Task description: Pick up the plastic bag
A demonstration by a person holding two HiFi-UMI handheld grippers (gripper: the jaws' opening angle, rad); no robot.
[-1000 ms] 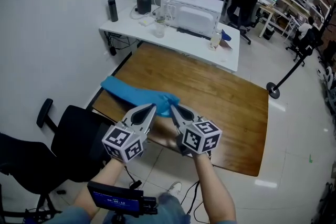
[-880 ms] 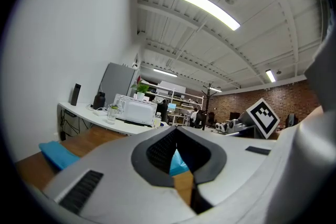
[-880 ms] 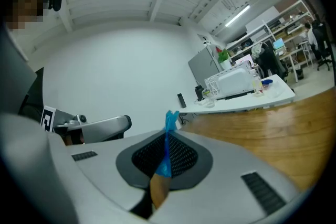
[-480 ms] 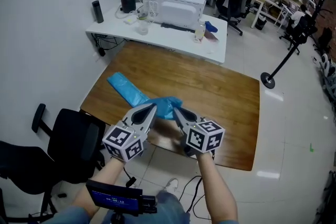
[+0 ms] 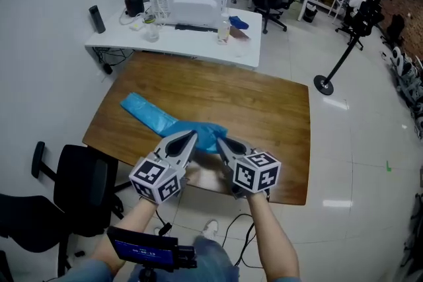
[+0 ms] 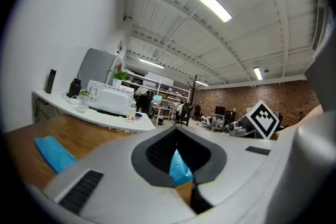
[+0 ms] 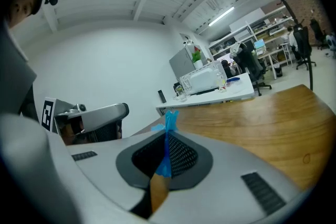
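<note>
Although both pairs of jaws are pressed fully together, each has thin blue film caught between its pads. The left gripper is clenched on a fold of the plastic bag, which shows as a blue wedge in the hollow between its jaws. The right gripper grips a narrow twisted strip of the plastic bag that pokes out past its tips toward twelve o'clock.

From the head view, the left gripper and the right gripper sit close together at six o'clock of the wooden table, their tips angled toward each other at the bag's bunched near end. The plastic bag stretches from there toward ten o'clock and lies flat on the wood at its far end.

The gripper tips cover the very end of the bag, so how much film each pad holds cannot be made out. The marker cubes hide the person's hands, and the table's near edge is covered below the grippers.
</note>
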